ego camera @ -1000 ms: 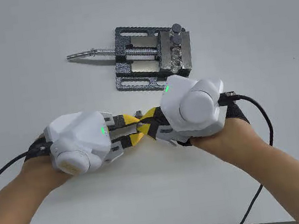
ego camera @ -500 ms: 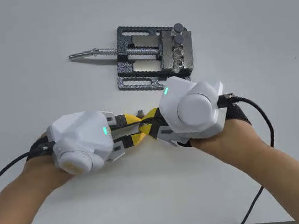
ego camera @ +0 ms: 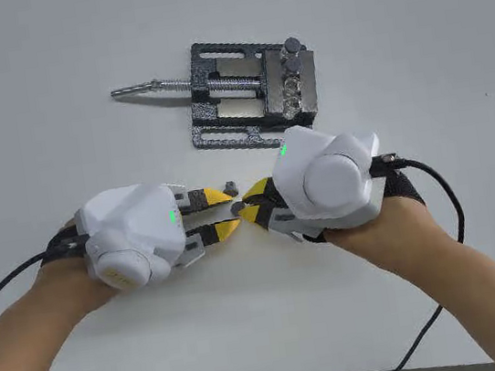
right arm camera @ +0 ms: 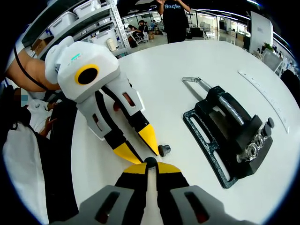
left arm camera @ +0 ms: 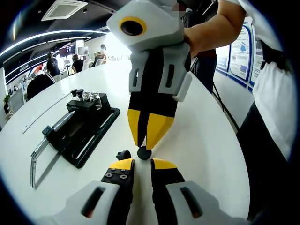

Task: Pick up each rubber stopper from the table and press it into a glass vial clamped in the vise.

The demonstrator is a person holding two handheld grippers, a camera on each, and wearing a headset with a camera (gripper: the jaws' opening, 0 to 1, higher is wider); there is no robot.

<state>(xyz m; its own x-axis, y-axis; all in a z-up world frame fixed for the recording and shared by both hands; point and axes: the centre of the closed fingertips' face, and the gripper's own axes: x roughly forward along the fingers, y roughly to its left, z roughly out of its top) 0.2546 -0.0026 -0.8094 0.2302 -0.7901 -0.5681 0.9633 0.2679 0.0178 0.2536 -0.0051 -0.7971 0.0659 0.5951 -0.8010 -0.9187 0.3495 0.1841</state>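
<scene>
Right gripper (right arm camera: 150, 168): jaws closed on a dark rubber stopper (right arm camera: 150, 161), left of the vise (right arm camera: 225, 136) and apart from it. Second stopper (right arm camera: 164, 150) lies loose on the white table (right arm camera: 187, 61), between the held one and the vise. Left gripper (right arm camera: 143, 151), farther left of the vise, jaws parted. Glass vials (right arm camera: 251, 150) sit in a row in the vise's clamp.

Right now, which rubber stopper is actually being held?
The pinched stopper in the right gripper; the loose stopper lies on the table, others are in the vise.
</scene>
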